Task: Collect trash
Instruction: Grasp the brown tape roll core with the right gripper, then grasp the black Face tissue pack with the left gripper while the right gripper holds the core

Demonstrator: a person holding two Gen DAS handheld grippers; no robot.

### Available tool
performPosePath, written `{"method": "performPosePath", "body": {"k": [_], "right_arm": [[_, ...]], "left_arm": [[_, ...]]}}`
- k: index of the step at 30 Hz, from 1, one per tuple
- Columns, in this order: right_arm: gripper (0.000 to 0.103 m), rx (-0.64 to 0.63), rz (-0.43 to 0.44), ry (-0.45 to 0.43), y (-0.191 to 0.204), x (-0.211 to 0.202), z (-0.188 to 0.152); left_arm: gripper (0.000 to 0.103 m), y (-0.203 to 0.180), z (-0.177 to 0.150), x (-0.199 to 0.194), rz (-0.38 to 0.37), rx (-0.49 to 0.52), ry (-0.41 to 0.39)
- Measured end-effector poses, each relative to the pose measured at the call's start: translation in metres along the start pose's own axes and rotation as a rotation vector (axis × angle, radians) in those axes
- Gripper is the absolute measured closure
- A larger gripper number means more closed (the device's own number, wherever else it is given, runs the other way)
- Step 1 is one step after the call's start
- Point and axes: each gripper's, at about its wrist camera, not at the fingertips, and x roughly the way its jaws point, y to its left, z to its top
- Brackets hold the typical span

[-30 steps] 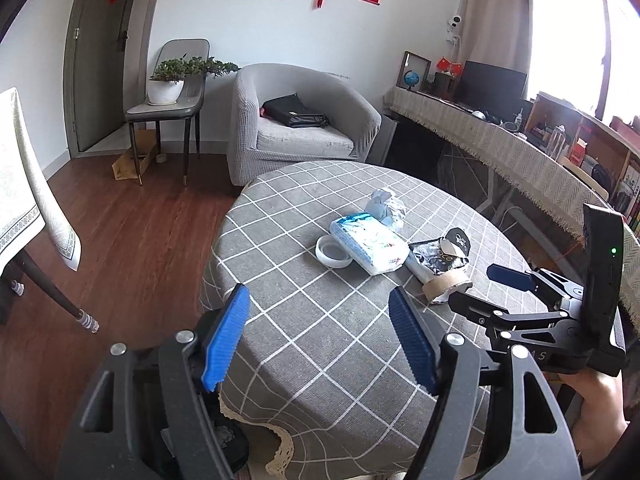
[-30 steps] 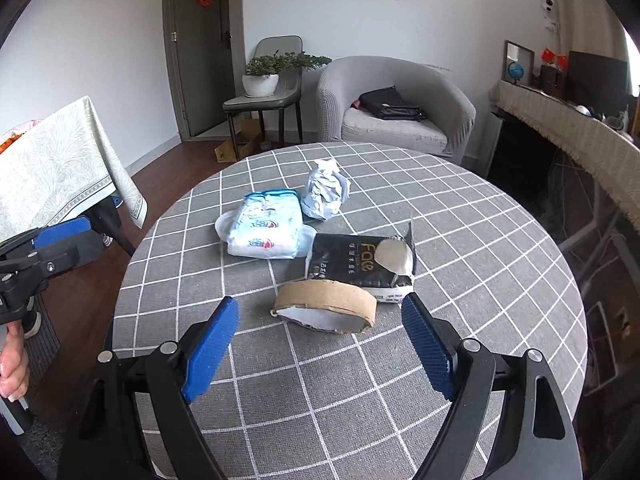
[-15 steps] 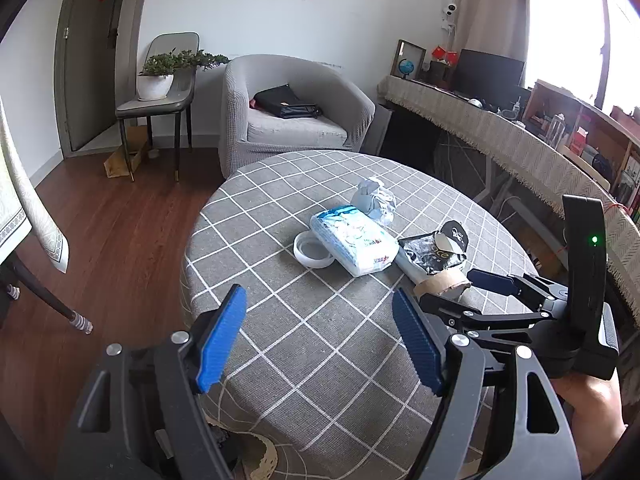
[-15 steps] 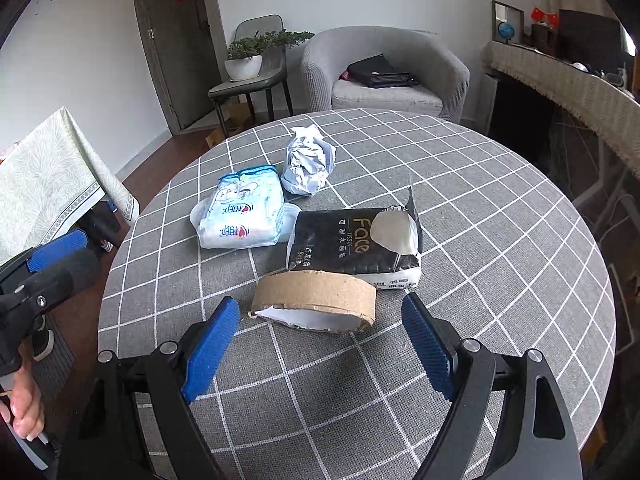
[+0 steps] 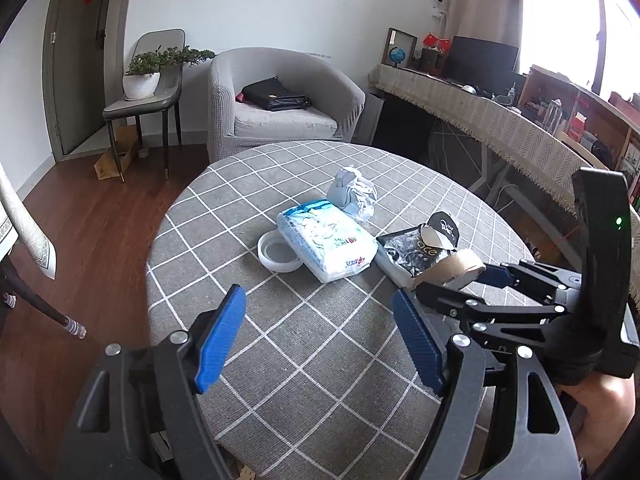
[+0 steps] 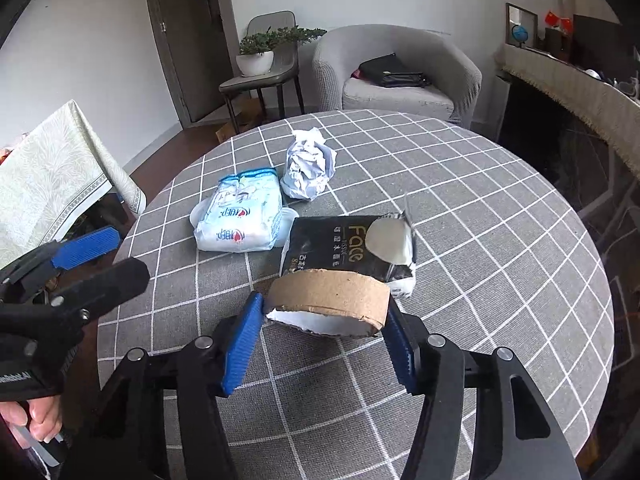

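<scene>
On the round checked table (image 6: 500, 232) lie a flat cardboard roll (image 6: 328, 292), a torn black tissue pack (image 6: 344, 252), a blue-and-white tissue pack (image 6: 240, 212) and a ball of crumpled paper (image 6: 308, 168). My right gripper (image 6: 323, 305) is closing, and both blue pads touch the sides of the cardboard roll (image 5: 456, 264). In the left wrist view the right gripper (image 5: 456, 280) reaches in from the right. My left gripper (image 5: 318, 296) hangs open over the table's near-left part with nothing between its fingers. It also shows in the right wrist view as the left gripper (image 6: 108, 264).
A white ring-shaped lid (image 5: 278, 252) lies beside the blue-and-white pack (image 5: 328, 240). Behind the table stand a grey armchair (image 5: 280, 92) and a chair with a potted plant (image 5: 144, 76). A cloth-draped table (image 6: 52, 168) is at the left, a long covered desk (image 5: 500, 120) at the right.
The right gripper's jaws have closed in from wide apart onto the cardboard roll. The left gripper has moved forward over the table's edge, staying open.
</scene>
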Motion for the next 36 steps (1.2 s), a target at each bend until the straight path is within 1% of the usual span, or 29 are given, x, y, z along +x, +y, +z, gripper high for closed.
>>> {"method": "performPosePath", "body": {"k": [6,9,14,16,19,21,25,29,32,36], "right_arm": [[0.044,0.021,-0.018,-0.038,-0.022,-0.017,0.006],[0.044,0.043,-0.041,-0.052,-0.039,-0.023,0.007],[0.044,0.107,-0.078,-0.063,-0.078,-0.03,0.008],[0.044,0.127,-0.088,-0.065,-0.091,-0.032,0.008],[0.044,0.14,-0.089,-0.07,-0.102,-0.033,0.008],[0.044,0.142,-0.086,-0.077,-0.107,-0.035,0.008],[0.044,0.17,-0.052,-0.083,-0.116,-0.034,0.01],[0.044,0.171,-0.047,-0.083,-0.122,-0.034,0.012],[0.044,0.177,-0.045,-0.086,-0.129,-0.035,0.012],[0.044,0.191,-0.03,-0.086,-0.138,-0.036,0.011]], "left_arm": [[0.025,-0.007,0.002,0.008,-0.014,-0.005,0.008],[0.025,-0.013,0.004,0.015,-0.051,-0.027,0.031],[0.024,-0.032,0.003,0.029,-0.108,-0.036,0.074],[0.024,-0.041,0.003,0.036,-0.117,-0.033,0.09],[0.024,-0.053,0.004,0.046,-0.11,-0.02,0.107],[0.023,-0.057,0.006,0.051,-0.115,-0.028,0.118],[0.023,-0.067,0.008,0.062,-0.107,-0.033,0.145],[0.023,-0.076,0.01,0.072,-0.107,-0.035,0.167],[0.02,-0.08,0.014,0.08,-0.071,-0.051,0.196],[0.018,-0.085,0.019,0.086,-0.042,-0.056,0.2]]}}
